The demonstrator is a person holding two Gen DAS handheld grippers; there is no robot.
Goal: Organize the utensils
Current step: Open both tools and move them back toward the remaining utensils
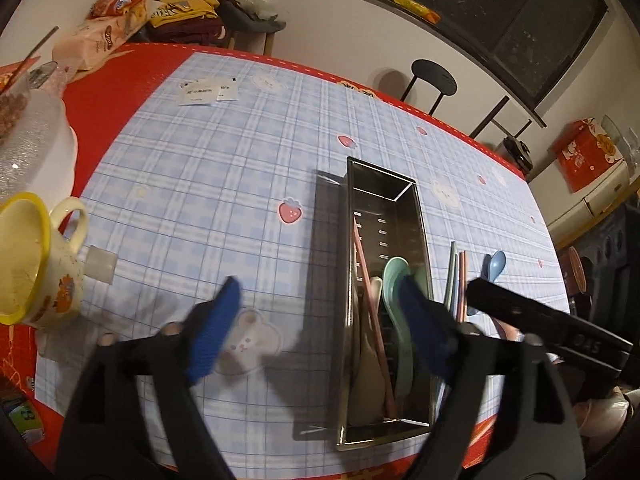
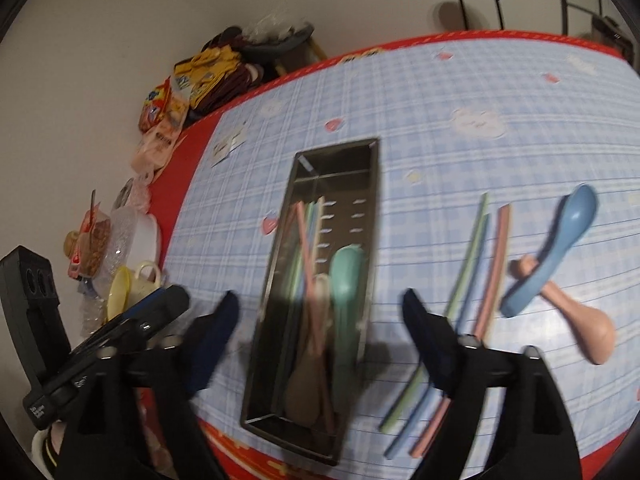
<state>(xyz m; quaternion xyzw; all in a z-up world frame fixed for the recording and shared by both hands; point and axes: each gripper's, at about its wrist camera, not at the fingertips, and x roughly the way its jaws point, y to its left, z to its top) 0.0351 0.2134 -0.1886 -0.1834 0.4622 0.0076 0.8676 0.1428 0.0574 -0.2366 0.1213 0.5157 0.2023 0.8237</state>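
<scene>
A long steel utensil tray [image 1: 378,184] [image 2: 370,184] lies on the blue checked tablecloth. Inside it are a green spoon [image 1: 396,304] [image 2: 346,280], a cream spoon [image 1: 370,364] and a few chopsticks [image 2: 306,240]. To the right of the tray, on the cloth, lie green, blue and pink chopsticks [image 2: 486,264], and a blue spoon [image 2: 560,240] rests across a pink spoon [image 2: 588,324]. My left gripper [image 1: 320,292] hovers open over the tray's left edge with nothing in it. My right gripper [image 2: 320,304] is open and empty above the tray's near half.
A yellow-rimmed mug [image 1: 40,264] and a white bowl [image 1: 40,152] stand at the table's left edge, with snack packets [image 1: 120,4] behind them. Paper slips [image 1: 206,92] lie at the far side. A black stool [image 1: 434,78] stands beyond the table.
</scene>
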